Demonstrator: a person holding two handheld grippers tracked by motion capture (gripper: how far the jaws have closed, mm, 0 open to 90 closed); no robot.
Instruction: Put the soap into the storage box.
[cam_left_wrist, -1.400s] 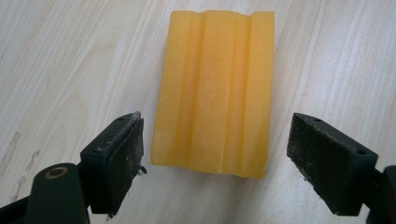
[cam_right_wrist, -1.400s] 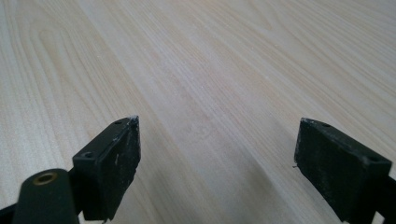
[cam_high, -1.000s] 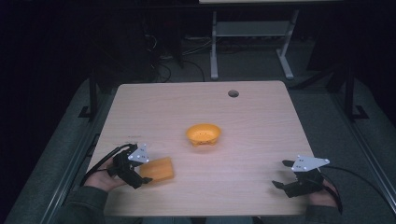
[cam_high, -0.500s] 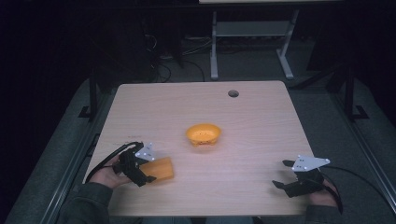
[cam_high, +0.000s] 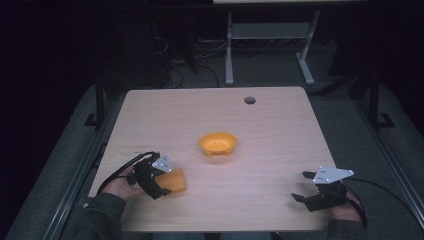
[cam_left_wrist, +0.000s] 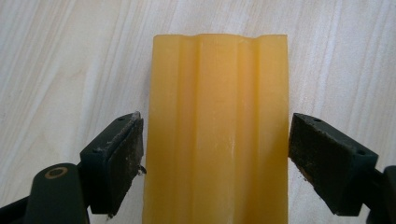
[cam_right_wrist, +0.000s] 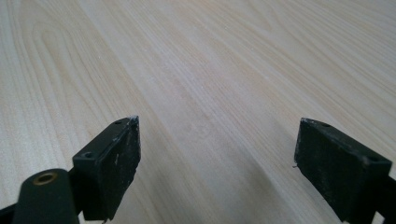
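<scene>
high view: left claw (cam_high: 162, 184) at the near left corner of the table (cam_high: 280, 130), at the orange block (cam_high: 173, 180); orange bowl (cam_high: 217, 143) mid-table, well apart from both claws. right claw (cam_high: 303, 189) near the right front edge, jaws wide, nothing between them. left gripper view: ribbed yellow-orange block (cam_left_wrist: 217, 130) lies flat between the jaws; the left pad sits touching or just beside its edge, the right pad stands just off it, so jaws spread, not clamped. right gripper view: bare wood grain between the pads. no readable writing on anything.
</scene>
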